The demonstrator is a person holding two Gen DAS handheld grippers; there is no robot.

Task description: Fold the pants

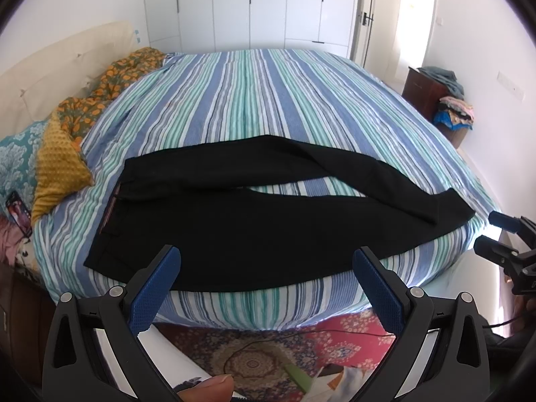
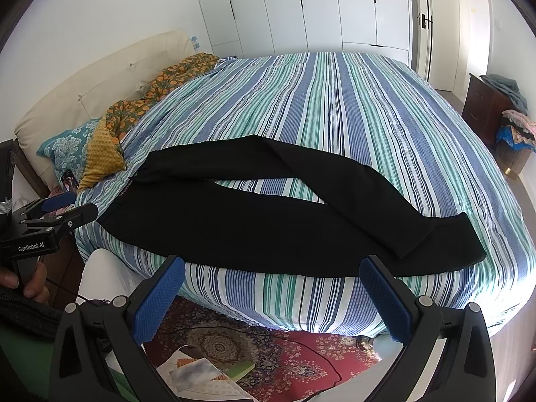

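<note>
Black pants lie flat along the near edge of the striped bed, waistband to the left, both legs running right with a gap of sheet between them. The same pants fill the middle of the right wrist view, leg ends at the right. My left gripper hovers open just short of the pants' near edge, nothing between its blue pads. My right gripper is open too, held before the bed's edge below the pants. The right gripper shows at the right of the left wrist view, and the left gripper at the left of the right wrist view.
Pillows and a patterned blanket pile at the headboard on the left, with a phone near them. A red patterned rug with papers and a cable covers the floor below. A dresser with clothes stands at the far right. White wardrobes line the back wall.
</note>
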